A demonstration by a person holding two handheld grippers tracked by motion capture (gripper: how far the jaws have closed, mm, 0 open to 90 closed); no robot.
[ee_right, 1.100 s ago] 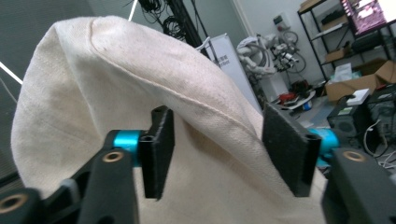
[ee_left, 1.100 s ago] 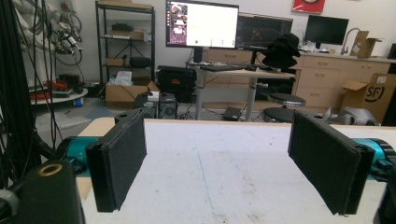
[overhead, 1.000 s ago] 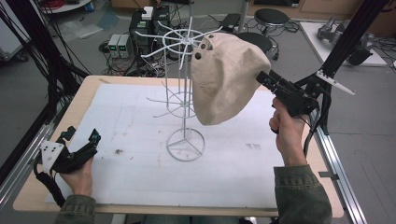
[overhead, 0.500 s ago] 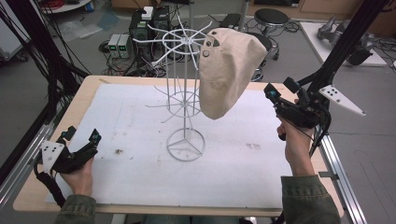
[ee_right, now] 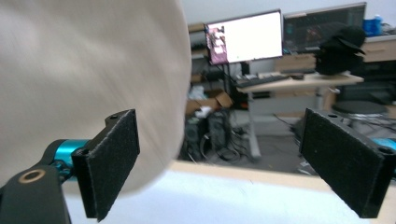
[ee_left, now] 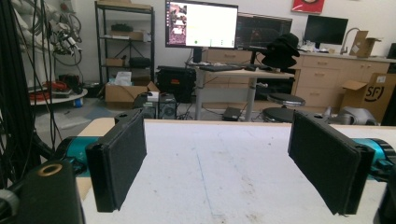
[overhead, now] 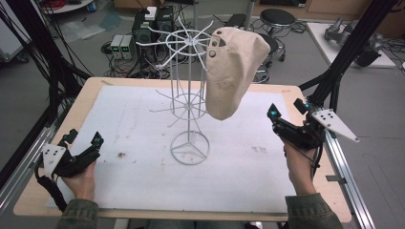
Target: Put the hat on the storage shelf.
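A beige cap (overhead: 234,71) hangs from an arm at the top of a white wire rack (overhead: 189,148) that stands mid-table. My right gripper (overhead: 286,108) is to the right of the cap and lower, apart from it. Its jaws have just been opening and now stand wide with nothing between them. In the right gripper view the cap (ee_right: 84,70) looms blurred at the left, beyond the pads of that gripper (ee_right: 224,163). My left gripper (overhead: 85,137) rests at the table's front left, open and empty; its own view looks between its jaws (ee_left: 219,163) at bare white sheet.
A white sheet (overhead: 138,114) covers the wooden table. Black frame struts (overhead: 344,52) rise at the right and left edges, with metal rails along the sides. Cables, electronics boxes (overhead: 122,46) and a stool (overhead: 278,18) lie on the floor behind the table.
The right gripper let go of the cap's lower edge and drew back to the right and down. The cap swung back left and now hangs straighter. The left gripper stayed put.
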